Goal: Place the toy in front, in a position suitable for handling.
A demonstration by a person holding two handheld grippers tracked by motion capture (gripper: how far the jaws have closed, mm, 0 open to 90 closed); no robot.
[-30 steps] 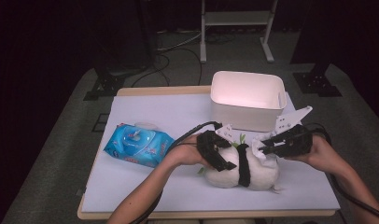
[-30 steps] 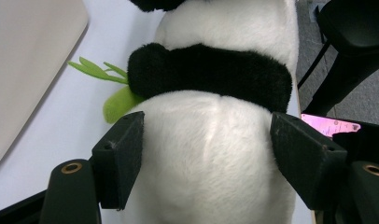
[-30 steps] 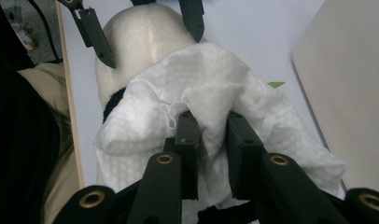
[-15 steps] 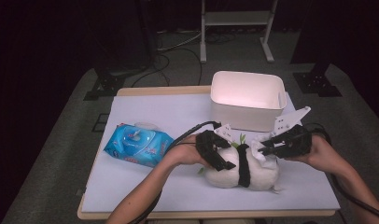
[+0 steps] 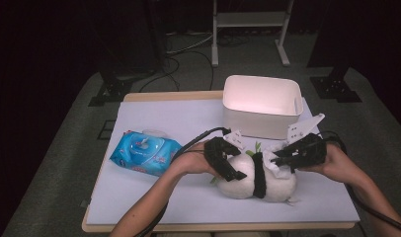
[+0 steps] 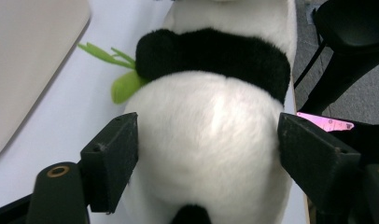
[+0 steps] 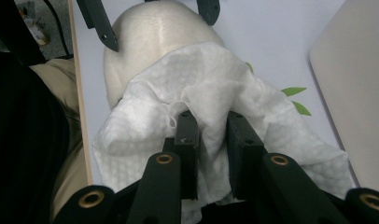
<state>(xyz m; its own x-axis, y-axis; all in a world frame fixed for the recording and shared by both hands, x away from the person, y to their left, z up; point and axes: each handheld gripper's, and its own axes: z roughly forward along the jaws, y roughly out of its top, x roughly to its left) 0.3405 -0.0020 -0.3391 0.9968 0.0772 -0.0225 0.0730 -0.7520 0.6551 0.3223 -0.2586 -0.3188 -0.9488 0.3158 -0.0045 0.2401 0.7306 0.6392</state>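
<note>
White plush panda (image 5: 260, 180) with black band; white dimpled wipe (image 7: 211, 88); blue wipes pack (image 5: 145, 152); white bin (image 5: 261, 106).

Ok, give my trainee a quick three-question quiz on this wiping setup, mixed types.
1. True or false: the right tongs pinch a white wipe.
2. Which toy does the wipe lie on? A) teddy bear B) panda plush C) rabbit
3. What lies on the left of the table in the high view?

Key: 1. True. 2. B; the left tongs straddle its white body. 3. A blue wet-wipes pack; the white bin stands at the far right.
</note>
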